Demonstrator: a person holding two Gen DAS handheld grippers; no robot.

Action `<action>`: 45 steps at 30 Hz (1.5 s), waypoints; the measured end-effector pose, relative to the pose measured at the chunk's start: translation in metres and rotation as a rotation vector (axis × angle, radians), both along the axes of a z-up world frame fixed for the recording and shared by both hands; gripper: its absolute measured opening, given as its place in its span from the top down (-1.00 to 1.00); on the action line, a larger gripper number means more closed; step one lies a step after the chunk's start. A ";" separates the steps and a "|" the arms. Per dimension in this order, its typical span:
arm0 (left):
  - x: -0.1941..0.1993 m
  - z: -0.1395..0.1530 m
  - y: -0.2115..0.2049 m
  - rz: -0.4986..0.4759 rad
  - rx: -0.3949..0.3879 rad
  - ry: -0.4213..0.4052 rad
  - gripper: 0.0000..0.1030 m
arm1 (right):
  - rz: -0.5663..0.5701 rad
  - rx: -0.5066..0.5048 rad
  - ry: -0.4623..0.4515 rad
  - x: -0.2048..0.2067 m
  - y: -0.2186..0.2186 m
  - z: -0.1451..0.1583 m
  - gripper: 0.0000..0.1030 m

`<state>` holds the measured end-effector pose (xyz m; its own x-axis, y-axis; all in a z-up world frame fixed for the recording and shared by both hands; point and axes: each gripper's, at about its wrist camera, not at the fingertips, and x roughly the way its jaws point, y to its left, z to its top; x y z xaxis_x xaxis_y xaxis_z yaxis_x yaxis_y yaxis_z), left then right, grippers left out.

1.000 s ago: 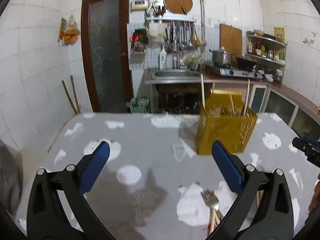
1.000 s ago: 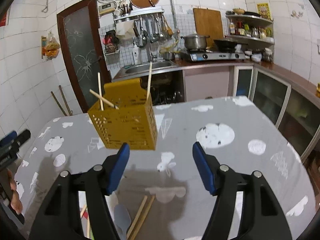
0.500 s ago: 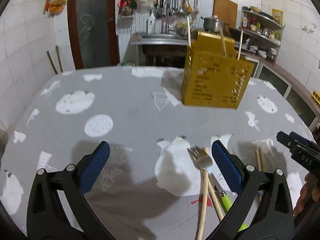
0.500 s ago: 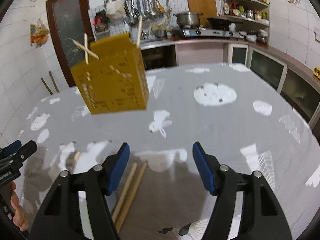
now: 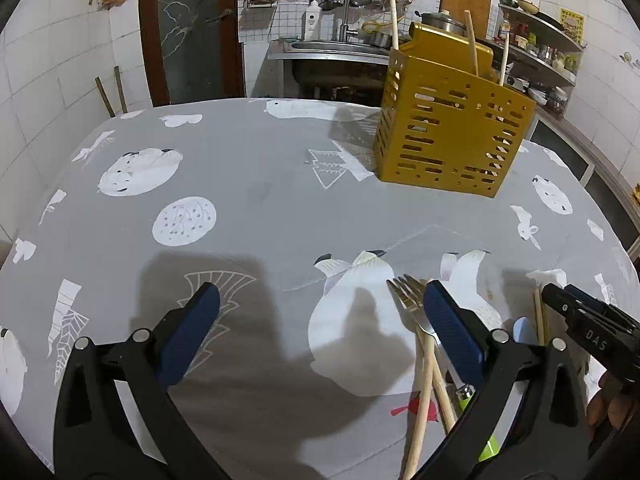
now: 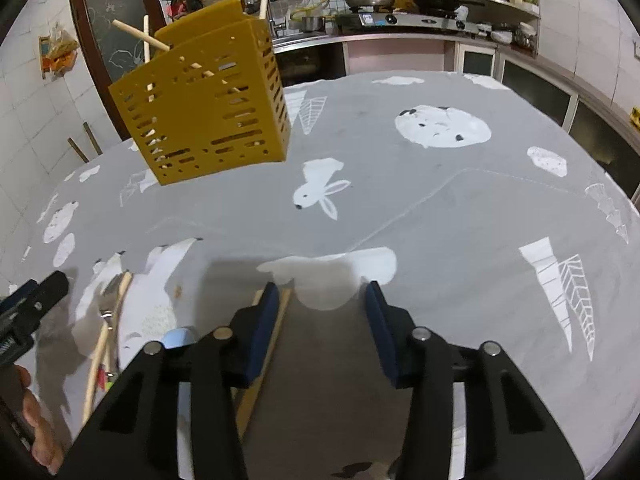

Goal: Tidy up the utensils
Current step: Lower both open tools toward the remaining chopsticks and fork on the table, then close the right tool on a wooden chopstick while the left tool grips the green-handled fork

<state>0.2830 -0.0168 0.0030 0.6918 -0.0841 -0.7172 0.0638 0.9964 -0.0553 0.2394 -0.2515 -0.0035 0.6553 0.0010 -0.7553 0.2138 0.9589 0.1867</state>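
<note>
Between the left fingers: only bare grey worktop (image 5: pixel 280 208); nothing is held.
Left gripper (image 5: pixel 320 332): blue fingers (image 5: pixel 192 336) spread wide, released, low over the printed cloth.
Right-hand finger of the left gripper: overlaps the fork (image 5: pixel 412 304) in view; whether it touches it I cannot tell.
Fork: lies flat, tines pointing away from the fingers, beside two wooden chopsticks (image 5: pixel 424 392) that cross under it.
Green-handled item (image 5: pixel 466 394): partly hidden behind that same finger.
Right gripper (image 6: pixel 322 332): fingers (image 6: pixel 262 328) apart, released, gripping nothing.
Left-hand finger of the right gripper: sits over another pair of chopsticks (image 6: pixel 264 364) lying on the worktop; contact unclear.
Pale spoon bowl (image 6: pixel 180 338): just left of that finger.
Ahead of both sets of fingers: yellow slotted holder (image 5: pixel 452 132) standing upright, well apart from the loose utensils.
Holder contents: three wooden sticks (image 5: pixel 394 20), one upright, the others leaning.
</note>
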 end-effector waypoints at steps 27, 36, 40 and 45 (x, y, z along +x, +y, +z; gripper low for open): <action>0.028 -0.021 -0.048 0.007 -0.009 0.156 -0.71 | 0.022 0.005 0.014 0.010 -0.026 -0.006 0.84; 0.035 -0.028 -0.045 0.000 -0.021 0.189 0.03 | 0.025 -0.005 0.013 0.011 -0.025 -0.006 0.84; 0.035 -0.027 -0.047 -0.020 -0.016 0.199 0.24 | 0.025 -0.014 0.018 0.012 -0.024 -0.005 0.84; 0.038 -0.027 -0.046 -0.035 -0.029 0.228 0.24 | 0.023 -0.027 0.022 0.012 -0.021 -0.005 0.84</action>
<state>0.3213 -0.0626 -0.0243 0.5084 -0.1279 -0.8516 0.0814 0.9916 -0.1004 0.2514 -0.2725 -0.0085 0.6389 -0.0052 -0.7693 0.1957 0.9682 0.1560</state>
